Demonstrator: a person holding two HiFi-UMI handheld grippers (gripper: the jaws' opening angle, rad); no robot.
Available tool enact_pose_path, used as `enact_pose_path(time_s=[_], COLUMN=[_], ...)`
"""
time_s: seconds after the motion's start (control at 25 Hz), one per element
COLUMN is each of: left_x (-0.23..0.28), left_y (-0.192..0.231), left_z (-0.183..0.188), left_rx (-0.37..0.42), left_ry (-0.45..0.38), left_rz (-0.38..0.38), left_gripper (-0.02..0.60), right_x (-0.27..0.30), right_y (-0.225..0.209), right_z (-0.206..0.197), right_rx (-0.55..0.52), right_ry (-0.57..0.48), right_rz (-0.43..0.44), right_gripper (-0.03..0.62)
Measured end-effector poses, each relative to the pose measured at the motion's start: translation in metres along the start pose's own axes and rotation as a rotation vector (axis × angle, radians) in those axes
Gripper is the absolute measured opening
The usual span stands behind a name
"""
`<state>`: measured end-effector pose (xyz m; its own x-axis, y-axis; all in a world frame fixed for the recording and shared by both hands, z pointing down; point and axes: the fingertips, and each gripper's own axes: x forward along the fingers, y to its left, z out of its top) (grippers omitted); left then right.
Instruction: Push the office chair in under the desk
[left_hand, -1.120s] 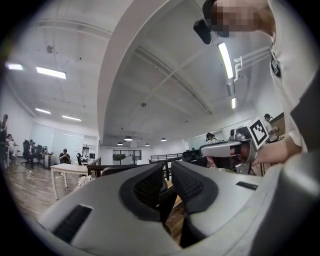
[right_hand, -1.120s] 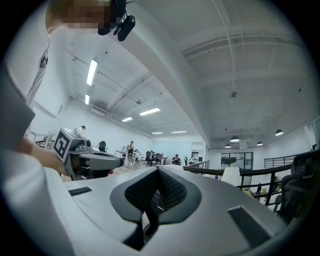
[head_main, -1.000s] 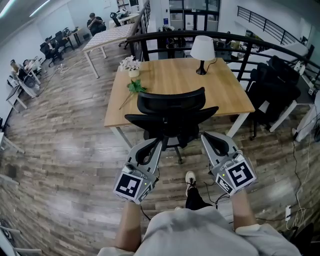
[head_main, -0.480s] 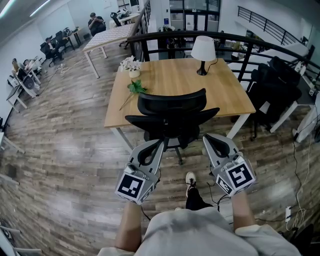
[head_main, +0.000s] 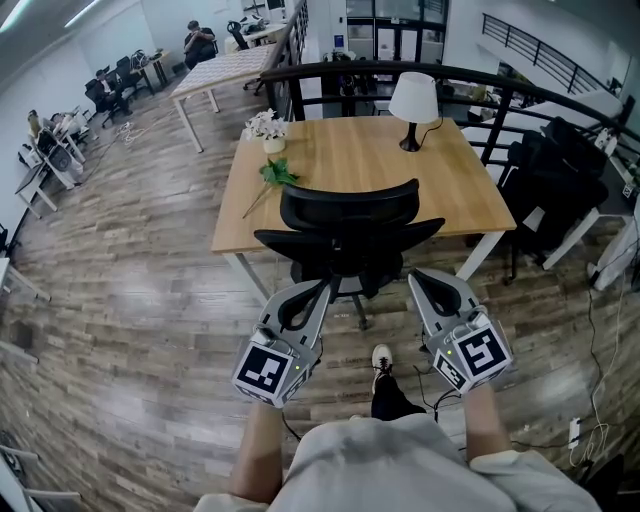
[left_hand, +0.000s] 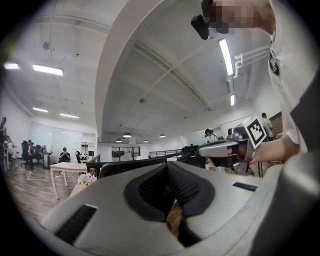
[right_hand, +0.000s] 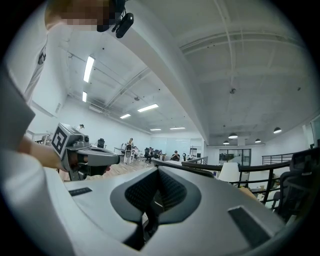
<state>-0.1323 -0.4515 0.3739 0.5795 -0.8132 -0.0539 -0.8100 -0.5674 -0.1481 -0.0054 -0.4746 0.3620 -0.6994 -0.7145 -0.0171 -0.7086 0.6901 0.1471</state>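
The black office chair (head_main: 345, 232) stands at the near edge of the wooden desk (head_main: 470, 190), its back towards me and its seat partly under the top. My left gripper (head_main: 325, 284) is shut and empty, its tips just behind the chair's lower left side. My right gripper (head_main: 411, 274) is shut too, close behind the chair's right side. Whether either touches the chair I cannot tell. In the left gripper view the left gripper (left_hand: 167, 169) has its pads together, with the chair's top edge (left_hand: 125, 164) beyond. The right gripper view shows the right gripper (right_hand: 157, 173) closed the same way.
On the desk stand a white lamp (head_main: 413, 97), a small vase of flowers (head_main: 265, 127) and a green stem (head_main: 272, 175). A black railing (head_main: 400, 70) runs behind it, dark chairs (head_main: 555, 180) crowd the right, a white table (head_main: 225, 70) and seated people lie far left.
The head view has shifted a little. Both grippers and the chair keep their places.
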Motion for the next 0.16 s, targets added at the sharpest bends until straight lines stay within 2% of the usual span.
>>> enact_pose_path(time_s=[0.16], left_x=[0.0002], left_y=[0.0033], left_z=[-0.0044], left_rx=[0.003], left_ry=[0.017], left_rz=[0.007], left_gripper=[0.026], right_x=[0.0046], right_y=[-0.0002], right_z=[0.0006], right_rx=[-0.003], right_ry=[-0.001], right_rz=[0.011], right_gripper=[0.018])
